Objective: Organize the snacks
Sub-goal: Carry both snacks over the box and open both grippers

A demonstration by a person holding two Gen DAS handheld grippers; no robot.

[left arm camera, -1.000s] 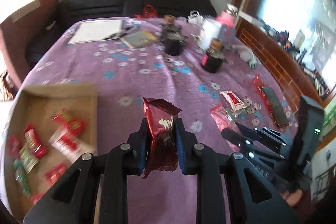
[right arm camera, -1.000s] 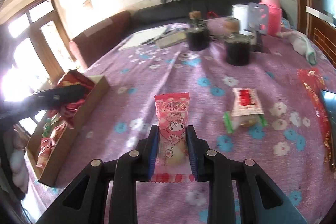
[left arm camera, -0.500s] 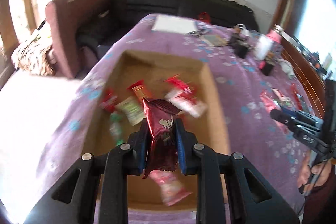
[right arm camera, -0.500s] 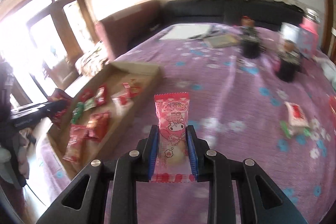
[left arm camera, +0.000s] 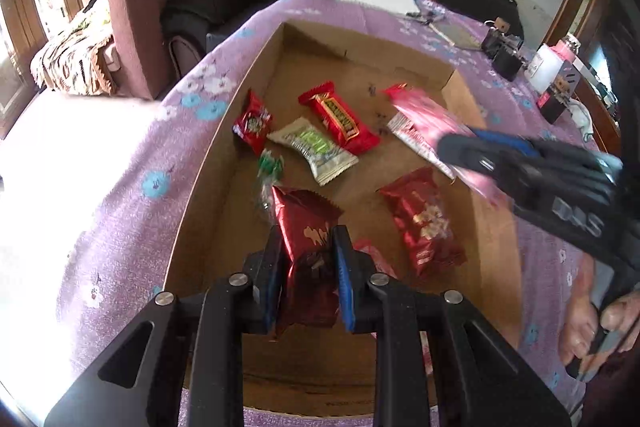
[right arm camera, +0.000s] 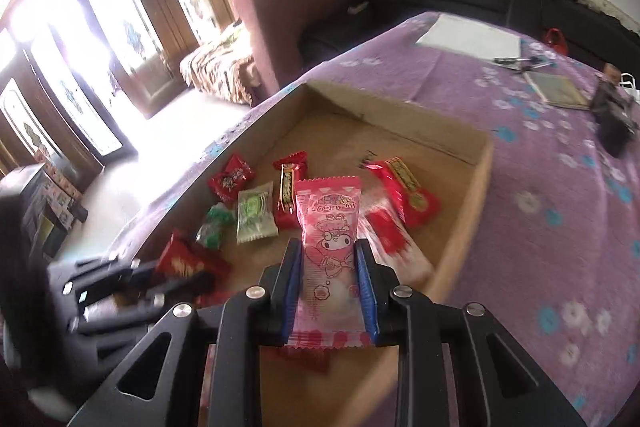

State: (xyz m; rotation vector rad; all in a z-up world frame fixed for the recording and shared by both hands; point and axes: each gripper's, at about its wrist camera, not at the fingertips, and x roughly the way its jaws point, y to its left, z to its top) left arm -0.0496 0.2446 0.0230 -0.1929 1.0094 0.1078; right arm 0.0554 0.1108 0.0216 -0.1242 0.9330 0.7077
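Two snacks are in transit, both over the cardboard box [left arm camera: 224, 131]. The dark red foil pack [left arm camera: 306, 227] is pinched upright btwn the fingers of the left gripper [left arm camera: 306, 247], above the box's near-left part. The pink cartoon-print pack [right arm camera: 330, 227] is clamped the same way in the right gripper [right arm camera: 328, 267], above the near-right part, close to the right wall. Neither is released yet; whether either touches the floor of the box can't be told.

Already lying in the box: small red pack [left arm camera: 253, 125] near the left wall, white-green pack [left arm camera: 314, 149] and red bar [left arm camera: 340, 119] around the middle, green candy [left arm camera: 270, 167] just beside the foil pack's tip, another dark red pack [left arm camera: 424, 219] toward the right wall, plus a red-white pack [left arm camera: 416, 131] partly under the right gripper, blurred. So, judging by count, a good share of the sorting is done.

Left to do: open both sets of fingers so the two packs drop in. Whether more snacks wait on the purple tablecloth [right arm camera: 540, 187] isn't shown here – visible cloth beyond the box's far corner carries only paper [right arm camera: 472, 37], a notebook [right arm camera: 558, 91] and dark jars [left arm camera: 504, 55], no wrappers seen. Can't call the task near finished w/o seeing the rest of the table.
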